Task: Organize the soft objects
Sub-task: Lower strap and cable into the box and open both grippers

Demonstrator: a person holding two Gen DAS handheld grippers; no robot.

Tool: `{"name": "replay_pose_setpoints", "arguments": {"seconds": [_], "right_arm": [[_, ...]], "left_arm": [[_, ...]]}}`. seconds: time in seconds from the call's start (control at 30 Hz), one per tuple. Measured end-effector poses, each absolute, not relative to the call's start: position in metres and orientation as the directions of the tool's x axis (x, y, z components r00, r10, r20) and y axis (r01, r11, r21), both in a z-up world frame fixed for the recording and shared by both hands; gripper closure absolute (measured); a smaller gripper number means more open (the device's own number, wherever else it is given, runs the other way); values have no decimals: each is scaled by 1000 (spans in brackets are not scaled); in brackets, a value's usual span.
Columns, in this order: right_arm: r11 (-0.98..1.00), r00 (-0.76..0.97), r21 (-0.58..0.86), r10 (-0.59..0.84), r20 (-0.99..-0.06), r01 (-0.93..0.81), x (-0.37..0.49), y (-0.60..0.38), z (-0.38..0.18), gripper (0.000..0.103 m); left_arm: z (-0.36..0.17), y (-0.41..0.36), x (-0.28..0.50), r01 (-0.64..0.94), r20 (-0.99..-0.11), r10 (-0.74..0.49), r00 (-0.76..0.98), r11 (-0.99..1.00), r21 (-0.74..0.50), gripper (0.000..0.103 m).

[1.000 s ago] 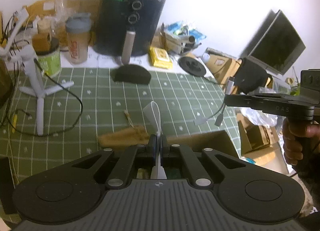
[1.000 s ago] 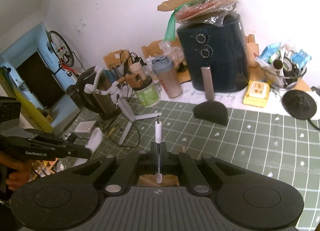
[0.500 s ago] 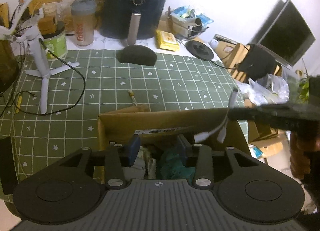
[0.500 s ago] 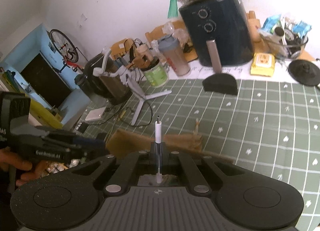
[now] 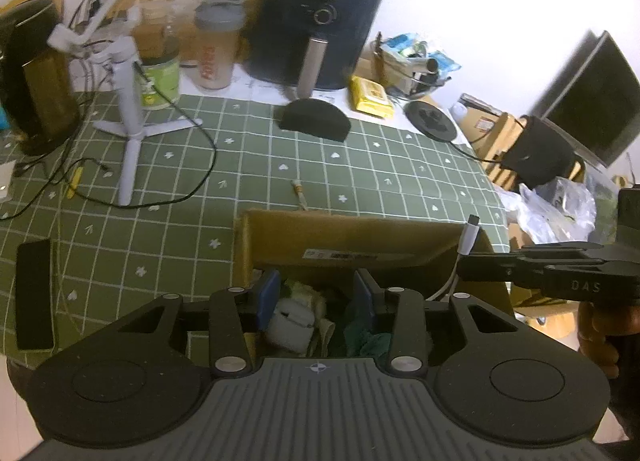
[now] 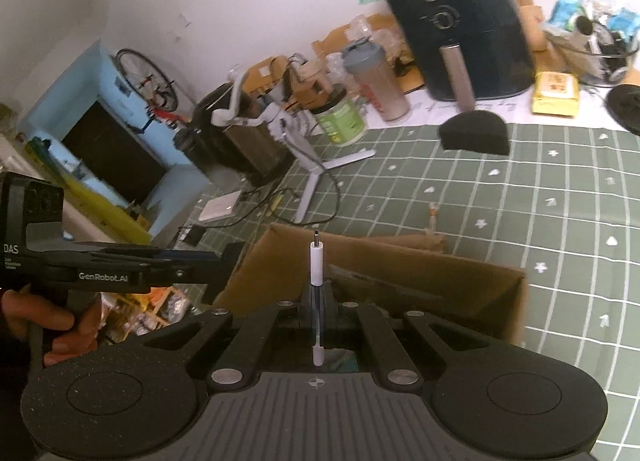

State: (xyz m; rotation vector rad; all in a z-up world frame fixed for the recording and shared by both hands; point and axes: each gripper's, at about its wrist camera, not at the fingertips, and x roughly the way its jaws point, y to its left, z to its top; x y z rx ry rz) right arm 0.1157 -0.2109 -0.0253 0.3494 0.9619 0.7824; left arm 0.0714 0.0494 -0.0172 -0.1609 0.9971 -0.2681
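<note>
An open cardboard box (image 5: 360, 239) stands on the green checked tablecloth. My left gripper (image 5: 316, 295) is open and empty over the box. Below it lie a white case (image 5: 290, 321), a pale cloth and a dark green cloth (image 5: 366, 335). My right gripper (image 6: 316, 301) is shut on a short white cable (image 6: 315, 265) whose plug points up over the box (image 6: 432, 273). In the left wrist view the right gripper (image 5: 464, 269) comes in from the right with the cable (image 5: 468, 239) at the box's right edge.
A dark air fryer (image 5: 316, 21), a shaker bottle (image 5: 216, 49), a green tub, a white tripod (image 5: 130, 121) with black cord, a dark half-round pad (image 5: 314, 119) and a small stick (image 5: 300, 191) are on the table. A black phone (image 5: 34, 295) lies near the left edge.
My left gripper opened and let go of the white thing it held, which now lies in the box. Both grippers moved over the box. The right gripper still holds the cable.
</note>
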Motion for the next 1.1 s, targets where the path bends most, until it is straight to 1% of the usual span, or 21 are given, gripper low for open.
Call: {"name": "replay_pose_setpoints", "arguments": {"seconds": [0.17,0.23,0.27,0.3,0.33,0.4,0.47,0.53,0.6,0.73,1.1], "right_arm": [[630,266,619,769,-582,-469,121,-191,-27,99],[611,232,639,782,-578,-468,124,-182,-29,93],[609,227,641,783,-579,-466,124,-179,-30,88],[611,224,638,781,-584,-469,125,-177,-30,68],[623,232,623,771,-594,-473,125,-175,-29,40],[643,260,591,753,-605,-487,123,-174,-26,15],[650,261,577,745,-614,-495,123,-175,-25,12],[674,281,548,722,-633,-495,122,-177,-24,2],[701,298,508,691,-659,-502,120,-179,-24,0],[742,331,435,636,-697,-510,115,-183,-25,0],[798,397,360,566,-722,-483,106,-198,-26,0]], "left_arm": [[-17,60,60,103,-804,-275,527,960,-260,63],[-17,63,55,86,-805,-264,531,962,-259,63],[-16,65,53,80,-806,-260,532,963,-258,63],[-16,66,51,72,-806,-255,534,964,-257,63],[-16,67,49,66,-806,-252,536,964,-257,63],[-15,70,45,57,-805,-246,540,965,-257,63],[-14,70,42,49,-806,-240,541,966,-254,63],[-15,70,40,44,-811,-232,538,968,-248,63],[-16,69,38,41,-814,-226,536,969,-242,63],[-17,66,36,45,-815,-224,534,971,-237,63],[-15,52,41,97,-817,-223,532,974,-203,63]]}}
